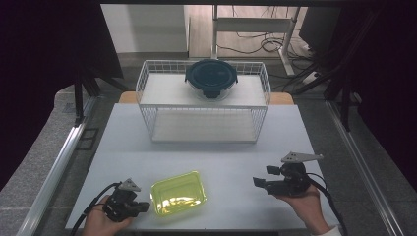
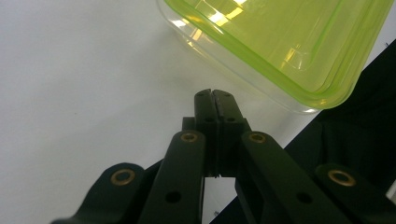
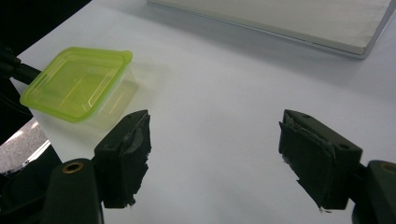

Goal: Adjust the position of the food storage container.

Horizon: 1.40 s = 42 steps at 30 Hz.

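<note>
A clear rectangular container with a yellow-green lid (image 1: 178, 192) sits on the white table (image 1: 231, 152) near the front edge. My left gripper (image 1: 146, 206) lies low just left of it, jaws pressed together with nothing between them. In the left gripper view the closed tips (image 2: 215, 93) stop a little short of the container's corner (image 2: 280, 42), not touching it. My right gripper (image 1: 263, 176) is held at the front right, jaws wide apart and empty. In the right gripper view its pads (image 3: 215, 149) frame bare table, with the container (image 3: 77, 84) far to the left.
A white wire rack (image 1: 204, 105) stands at the back of the table. A round glass container with a dark lid (image 1: 211, 77) rests on its upper shelf. The rack's lower board (image 3: 289, 18) shows ahead of my right gripper. Dark curtains flank the table.
</note>
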Available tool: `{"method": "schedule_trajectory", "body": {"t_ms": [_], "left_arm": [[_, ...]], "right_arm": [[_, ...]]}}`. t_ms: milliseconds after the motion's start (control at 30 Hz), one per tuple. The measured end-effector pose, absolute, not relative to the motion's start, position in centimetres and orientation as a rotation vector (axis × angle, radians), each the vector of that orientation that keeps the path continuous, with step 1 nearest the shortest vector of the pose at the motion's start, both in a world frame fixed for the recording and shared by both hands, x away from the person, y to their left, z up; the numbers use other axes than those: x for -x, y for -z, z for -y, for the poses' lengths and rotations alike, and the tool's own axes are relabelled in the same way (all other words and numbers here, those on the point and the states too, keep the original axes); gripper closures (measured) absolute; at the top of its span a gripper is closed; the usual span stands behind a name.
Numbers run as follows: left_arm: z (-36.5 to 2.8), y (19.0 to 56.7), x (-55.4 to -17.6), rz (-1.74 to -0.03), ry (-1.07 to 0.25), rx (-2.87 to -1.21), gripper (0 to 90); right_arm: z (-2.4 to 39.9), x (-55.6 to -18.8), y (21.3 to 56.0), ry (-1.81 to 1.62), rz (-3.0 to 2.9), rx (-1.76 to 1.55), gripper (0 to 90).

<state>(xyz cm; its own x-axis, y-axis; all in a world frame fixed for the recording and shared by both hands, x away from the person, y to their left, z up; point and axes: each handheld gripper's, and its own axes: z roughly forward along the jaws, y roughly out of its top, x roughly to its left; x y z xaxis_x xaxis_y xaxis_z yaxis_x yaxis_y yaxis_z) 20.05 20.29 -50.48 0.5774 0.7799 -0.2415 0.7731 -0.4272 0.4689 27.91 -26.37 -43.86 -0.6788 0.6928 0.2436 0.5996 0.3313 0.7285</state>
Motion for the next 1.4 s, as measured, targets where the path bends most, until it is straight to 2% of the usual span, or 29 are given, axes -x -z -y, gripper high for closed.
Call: {"method": "schedule_trajectory", "body": {"t_ms": [400, 767, 1067, 1400], "left_arm": [[-18.2, 50.5, -22.1, -1.213, 0.000, -2.300, 90.0], [-15.0, 50.2, -25.8, -1.148, 0.001, -2.352, 90.0], [-12.5, 50.3, -27.3, -1.090, 0.008, -2.380, 90.0], [-12.2, 50.4, -27.8, -1.057, 0.000, -2.366, 90.0]], "right_arm": [[26.6, -27.9, 43.9, -1.276, -2.453, -1.218, 24.4], [27.4, -28.2, 44.1, -1.321, -2.419, -1.292, 24.5], [27.6, -28.1, 44.1, -1.333, -2.399, -1.287, 24.7], [27.4, -28.0, 44.4, -1.343, -2.378, -1.295, 25.2]]}}
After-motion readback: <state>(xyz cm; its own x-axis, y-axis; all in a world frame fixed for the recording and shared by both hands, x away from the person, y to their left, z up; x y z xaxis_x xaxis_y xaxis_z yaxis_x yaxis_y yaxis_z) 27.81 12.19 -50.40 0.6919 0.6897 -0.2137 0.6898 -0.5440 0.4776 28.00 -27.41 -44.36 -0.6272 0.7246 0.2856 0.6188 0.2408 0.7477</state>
